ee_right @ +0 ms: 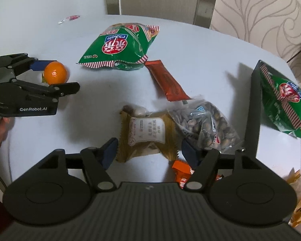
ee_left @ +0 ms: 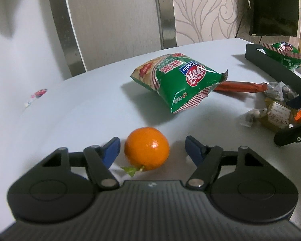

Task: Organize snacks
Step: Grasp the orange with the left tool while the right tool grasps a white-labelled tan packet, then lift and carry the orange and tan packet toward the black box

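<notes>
The left claw [ee_left: 151,147] stands apart around the orange [ee_left: 146,148], which rests on the desk [ee_left: 70,104] near its left edge, seemingly untouched by either pad. The right claw [ee_right: 148,149] is apart too, straddling a tan snack packet [ee_right: 148,134] toward the near edge

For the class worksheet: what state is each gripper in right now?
Left gripper: open, straddling the orange, not gripping.
Right gripper: open around the tan snack packet.
</notes>
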